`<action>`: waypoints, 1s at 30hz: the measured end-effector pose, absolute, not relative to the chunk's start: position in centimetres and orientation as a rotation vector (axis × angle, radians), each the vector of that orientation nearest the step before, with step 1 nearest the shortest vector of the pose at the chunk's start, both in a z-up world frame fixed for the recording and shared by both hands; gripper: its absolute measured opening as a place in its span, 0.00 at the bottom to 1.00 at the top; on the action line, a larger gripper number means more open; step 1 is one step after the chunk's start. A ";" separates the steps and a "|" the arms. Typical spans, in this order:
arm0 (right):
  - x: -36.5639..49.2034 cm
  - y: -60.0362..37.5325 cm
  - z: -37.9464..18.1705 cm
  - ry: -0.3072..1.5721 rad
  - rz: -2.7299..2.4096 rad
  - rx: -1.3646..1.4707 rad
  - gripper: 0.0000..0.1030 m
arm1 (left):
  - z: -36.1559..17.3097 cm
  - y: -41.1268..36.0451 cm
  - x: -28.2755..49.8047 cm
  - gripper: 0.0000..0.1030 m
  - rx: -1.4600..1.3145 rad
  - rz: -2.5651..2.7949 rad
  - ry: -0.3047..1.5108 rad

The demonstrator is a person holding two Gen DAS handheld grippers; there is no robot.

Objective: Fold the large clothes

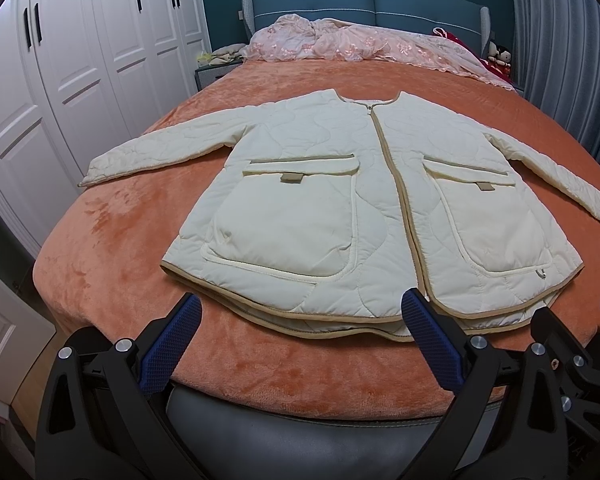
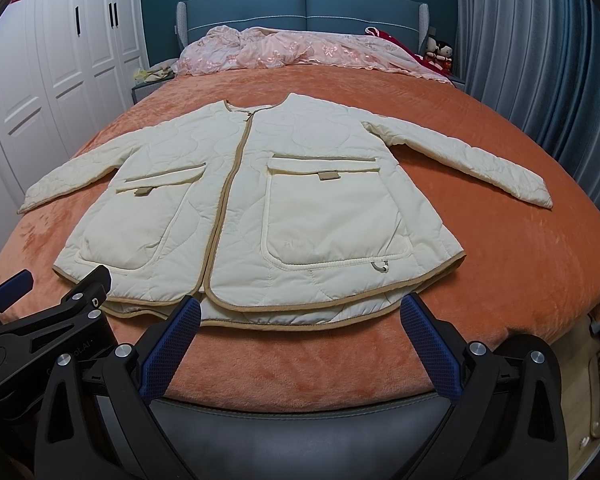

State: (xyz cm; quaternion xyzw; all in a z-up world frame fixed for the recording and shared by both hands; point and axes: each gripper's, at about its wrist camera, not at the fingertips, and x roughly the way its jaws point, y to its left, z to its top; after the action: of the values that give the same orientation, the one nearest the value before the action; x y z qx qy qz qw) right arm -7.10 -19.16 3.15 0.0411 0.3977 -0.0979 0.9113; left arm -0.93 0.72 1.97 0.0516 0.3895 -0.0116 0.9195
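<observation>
Lying flat, jacket long axis collar-far, hem toward open claws.

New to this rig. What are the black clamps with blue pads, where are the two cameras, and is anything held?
Each clamp is a hand-held gripper carried by a person; no robot arm. A fisheye camera on each looks forward along its fingers. One picture is from the left hand-held gripper, the other from the right hand-held gripper. Both are open and hold nothing, near the bed's foot. A cream quilted jacket lies flat, zipped, sleeves spread, on the orange blanket. A pink bedspread is bunched by the headboard.
</observation>
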 end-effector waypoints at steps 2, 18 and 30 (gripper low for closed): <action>-7.1 -19.2 3.1 0.820 -0.201 0.085 0.95 | 2.0 0.8 -1.0 0.95 0.104 -0.024 0.801; -7.1 -19.2 3.1 0.819 -0.202 0.086 0.95 | 2.0 1.1 -1.3 0.95 0.105 -0.022 0.805; -6.3 -19.1 2.2 0.843 -0.174 0.098 0.95 | 1.1 1.5 -1.3 0.95 0.111 -0.027 0.837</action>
State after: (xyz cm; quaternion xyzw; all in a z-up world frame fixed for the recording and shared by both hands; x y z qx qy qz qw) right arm -6.27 -19.05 2.21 0.0476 0.4086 -0.0844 0.9076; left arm -1.28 1.54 1.07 0.0537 0.4063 -0.0130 0.9121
